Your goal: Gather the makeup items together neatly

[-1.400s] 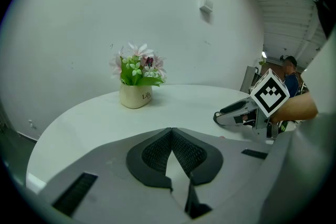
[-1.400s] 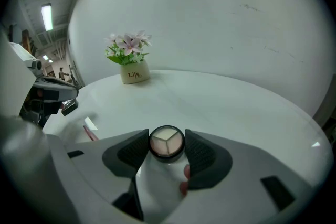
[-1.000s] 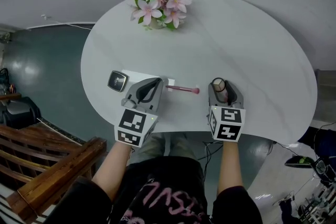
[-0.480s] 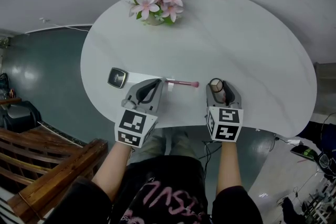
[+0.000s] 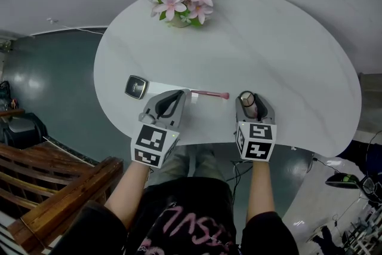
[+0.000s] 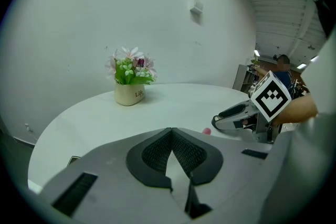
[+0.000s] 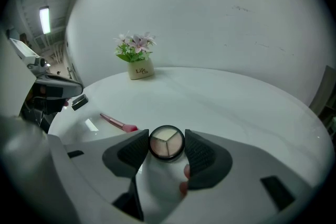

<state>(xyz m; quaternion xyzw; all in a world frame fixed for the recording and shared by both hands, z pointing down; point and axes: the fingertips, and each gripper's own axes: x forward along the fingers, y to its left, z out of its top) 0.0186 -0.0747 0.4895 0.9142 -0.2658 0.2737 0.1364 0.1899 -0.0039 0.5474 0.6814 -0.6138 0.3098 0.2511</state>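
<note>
My right gripper [image 5: 248, 97] is shut on a small round compact [image 7: 167, 142] with three pale shades in a dark rim, held just above the white table [image 5: 280, 57] near its front edge. A pink makeup brush [image 5: 209, 94] lies flat between the grippers, its tip toward the right one; the right gripper view also shows the brush [image 7: 118, 123]. My left gripper [image 5: 184, 93] is shut with nothing in it, its tips by the brush handle. A square dark compact [image 5: 136, 86] lies to its left. In the left gripper view the pads [image 6: 157, 152] meet.
A pot of pink flowers [image 5: 180, 2] stands at the table's far edge. A flat white rectangle [image 5: 156, 88] lies under the left gripper. A wooden bench [image 5: 54, 182] is at the lower left on the grey floor.
</note>
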